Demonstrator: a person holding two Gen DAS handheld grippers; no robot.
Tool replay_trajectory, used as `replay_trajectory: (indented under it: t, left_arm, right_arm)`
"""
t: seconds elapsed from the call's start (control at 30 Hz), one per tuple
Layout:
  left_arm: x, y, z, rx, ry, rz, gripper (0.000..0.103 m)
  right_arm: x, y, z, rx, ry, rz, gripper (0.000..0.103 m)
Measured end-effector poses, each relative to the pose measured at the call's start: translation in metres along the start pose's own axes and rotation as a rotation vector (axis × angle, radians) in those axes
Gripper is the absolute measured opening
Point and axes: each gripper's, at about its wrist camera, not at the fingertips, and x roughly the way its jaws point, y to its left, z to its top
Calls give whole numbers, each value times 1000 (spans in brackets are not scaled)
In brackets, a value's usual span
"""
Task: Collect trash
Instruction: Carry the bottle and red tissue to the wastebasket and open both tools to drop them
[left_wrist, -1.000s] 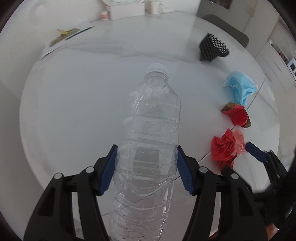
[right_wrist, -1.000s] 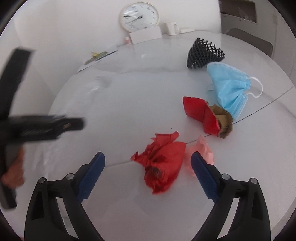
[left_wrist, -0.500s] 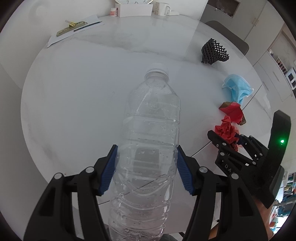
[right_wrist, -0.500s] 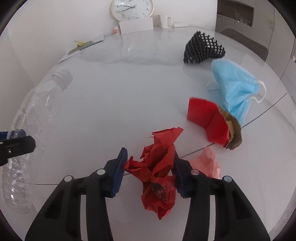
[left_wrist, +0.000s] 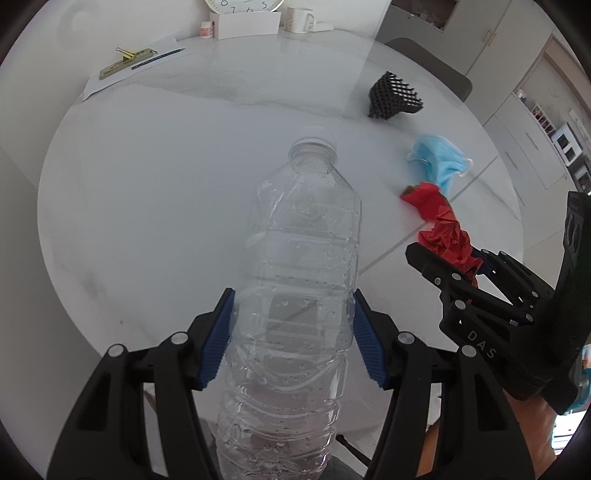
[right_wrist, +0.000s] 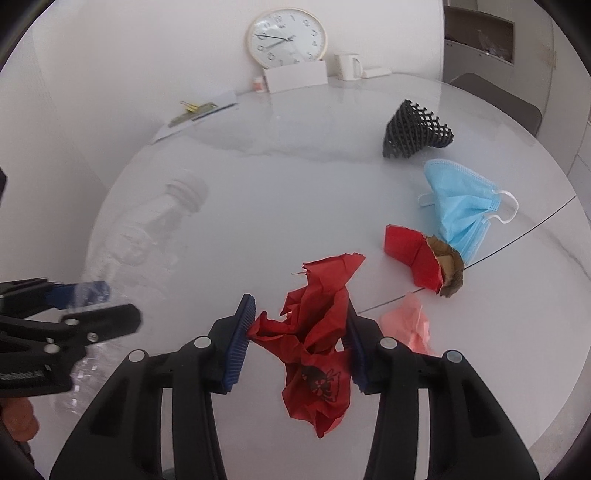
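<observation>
My left gripper (left_wrist: 293, 336) clamps the clear plastic bottle (left_wrist: 299, 280) and my right gripper (right_wrist: 297, 339) pinches the crumpled red paper (right_wrist: 314, 332), both lifted above the white round table (right_wrist: 295, 184), where the blue face mask (right_wrist: 461, 206), red-and-brown cardboard scrap (right_wrist: 421, 254), pink paper wad (right_wrist: 410, 325) and black mesh sleeve (right_wrist: 413, 129) remain uncollected.

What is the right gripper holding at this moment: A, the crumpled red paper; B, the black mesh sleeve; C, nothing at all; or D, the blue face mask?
A: in the right wrist view the right gripper has both blue pads pressed against the crumpled red paper, while the blue face mask and black mesh sleeve lie apart on the table.
</observation>
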Motion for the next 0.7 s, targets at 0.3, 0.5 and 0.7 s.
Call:
replay_trajectory:
  t: [0.3, 0.5, 0.7]
  left_arm:
    - [-49, -13, -48, 163, 5, -51, 59]
    - [-65, -15, -109, 372, 91, -115, 60]
    - [-51, -7, -164, 477, 172, -155, 60]
  right_arm:
    - [-63, 23, -46, -2, 14, 82, 46]
    - [-96, 34, -93, 81, 40, 43, 46]
    - [-107, 46, -125, 170, 65, 13, 46]
